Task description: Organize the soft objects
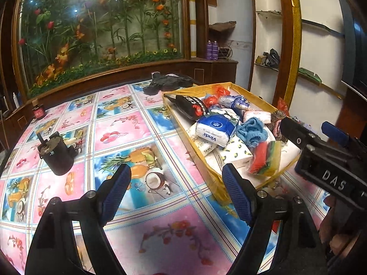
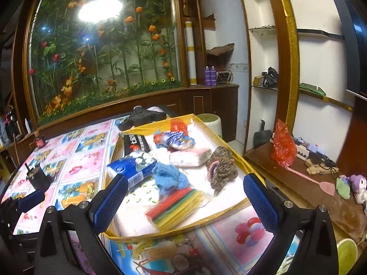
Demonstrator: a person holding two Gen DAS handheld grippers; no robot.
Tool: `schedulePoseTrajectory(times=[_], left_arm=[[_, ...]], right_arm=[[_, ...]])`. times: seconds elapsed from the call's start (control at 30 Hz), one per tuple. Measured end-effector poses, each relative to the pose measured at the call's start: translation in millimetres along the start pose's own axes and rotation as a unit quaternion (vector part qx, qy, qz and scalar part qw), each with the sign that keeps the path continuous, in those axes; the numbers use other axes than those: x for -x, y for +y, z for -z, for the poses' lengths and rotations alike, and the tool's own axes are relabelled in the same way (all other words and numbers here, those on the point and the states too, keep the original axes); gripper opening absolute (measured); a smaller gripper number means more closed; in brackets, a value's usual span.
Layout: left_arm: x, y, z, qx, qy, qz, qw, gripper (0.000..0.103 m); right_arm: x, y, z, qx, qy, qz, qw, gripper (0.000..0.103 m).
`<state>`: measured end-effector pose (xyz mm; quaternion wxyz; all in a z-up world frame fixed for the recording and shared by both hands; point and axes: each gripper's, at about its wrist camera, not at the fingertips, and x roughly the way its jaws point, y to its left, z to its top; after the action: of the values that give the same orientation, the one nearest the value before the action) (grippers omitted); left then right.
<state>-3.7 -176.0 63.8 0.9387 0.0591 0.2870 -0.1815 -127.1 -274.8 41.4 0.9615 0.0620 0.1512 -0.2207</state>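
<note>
Soft goods, among them a blue knitted cloth [image 2: 168, 176] and blue-white tissue pack [image 1: 215, 130], fill the shallow yellow-rimmed tray [image 2: 240, 160] on the floral tablecloth [image 1: 128, 123]. Left gripper [image 1: 176, 194] and right gripper [image 2: 185, 204]: both spread wide, empty.

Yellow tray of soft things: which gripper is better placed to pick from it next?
Probably the right gripper: it is open, with the yellow tray and the rainbow packet directly between its fingers. The left gripper, also open, faces bare tablecloth beside the tray.
</note>
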Motion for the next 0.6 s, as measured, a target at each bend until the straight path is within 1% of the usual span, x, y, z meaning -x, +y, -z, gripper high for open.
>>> schedulePoseTrajectory(times=[0.1,0.27,0.33,0.4,0.5,0.6], left_arm=[[-3.7,-4.0,0.1,-0.012,0.011,-0.009,0.9998,0.081],[-9.4,-7.2,-3.5,-0.013,0.04,-0.003,0.9991,0.081],[-11.1,-10.8,-4.0,-0.023,0.046,-0.018,0.9985,0.081],[-11.5,-13.1,-4.3,-0.035,0.041,-0.037,0.9978,0.081],[-11.6,-10.0,-5.2,-0.033,0.04,-0.062,0.9968,0.081],[-11.7,-5.2,-5.5,-0.028,0.038,-0.072,0.9962,0.081]], right_arm=[[-2.1,3.1,-2.9,0.014,-0.006,0.006,1.0,0.102],[-7.3,1.6,0.1,0.014,0.002,0.002,1.0,0.102],[-7.7,-0.1,-2.0,0.011,0.008,-0.001,1.0,0.102],[-7.1,-1.4,-3.3,0.008,0.008,-0.002,1.0,0.102],[-6.4,1.5,-2.9,0.014,0.008,-0.001,1.0,0.102],[-5.5,5.2,-1.7,0.02,0.007,-0.001,1.0,0.102]])
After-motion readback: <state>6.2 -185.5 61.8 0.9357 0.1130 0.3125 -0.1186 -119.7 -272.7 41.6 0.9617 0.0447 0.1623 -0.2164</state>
